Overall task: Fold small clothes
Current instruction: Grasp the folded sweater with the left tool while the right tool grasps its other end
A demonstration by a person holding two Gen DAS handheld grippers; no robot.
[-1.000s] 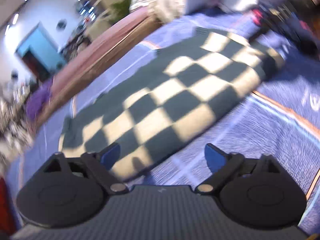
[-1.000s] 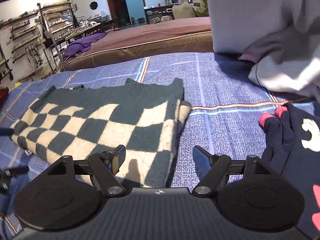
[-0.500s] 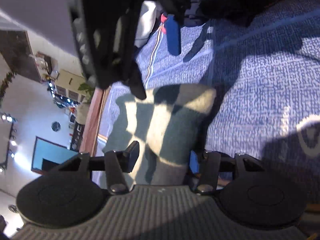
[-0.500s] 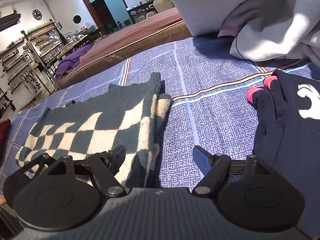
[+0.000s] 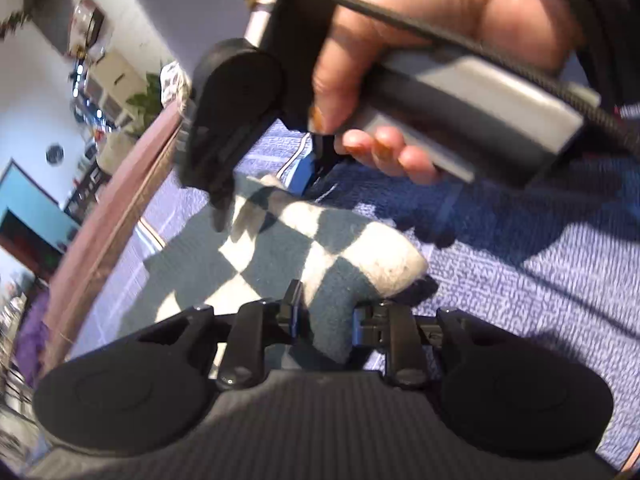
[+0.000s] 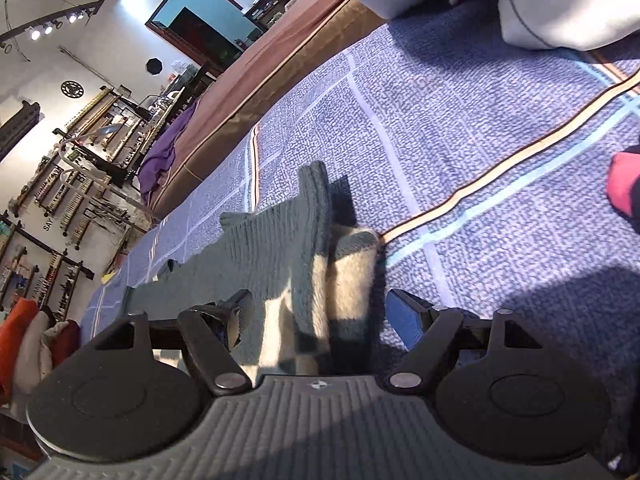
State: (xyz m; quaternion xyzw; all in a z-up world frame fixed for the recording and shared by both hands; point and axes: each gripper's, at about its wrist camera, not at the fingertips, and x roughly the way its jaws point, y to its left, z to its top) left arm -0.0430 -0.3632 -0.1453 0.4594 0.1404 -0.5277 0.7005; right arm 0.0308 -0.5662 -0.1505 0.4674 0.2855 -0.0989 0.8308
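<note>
Our left gripper (image 5: 325, 320) has just been closing, and its fingers (image 5: 291, 309) now pinch a bunched corner of the checked sweater (image 5: 304, 248), the dark green and cream knit squeezed between the two pads. Our right gripper (image 6: 316, 316) has also begun closing, yet its fingers (image 6: 404, 318) stand wide on either side of the folded edge of the sweater (image 6: 288, 264), with clear gaps showing, so nothing is gripped there.

The sweater lies folded on a blue patterned bedspread (image 6: 460, 128) crossed by pale lines and an orange-and-cream stripe (image 6: 512, 162). From the left wrist view we see the right hand (image 5: 420, 52) wrapped round the handle of its gripper, just above the far end of the knit, with its shadow falling across the blue cloth.

Further out, a white pillow (image 6: 568, 4) rests at the head of the bedspread, a dark garment with a red cuff (image 6: 622, 188) sits at the right edge, and a brown mattress (image 6: 280, 60) runs alongside, a purple cloth (image 6: 168, 152) draped on it. Shelves of small goods (image 6: 80, 168) line the wall.
</note>
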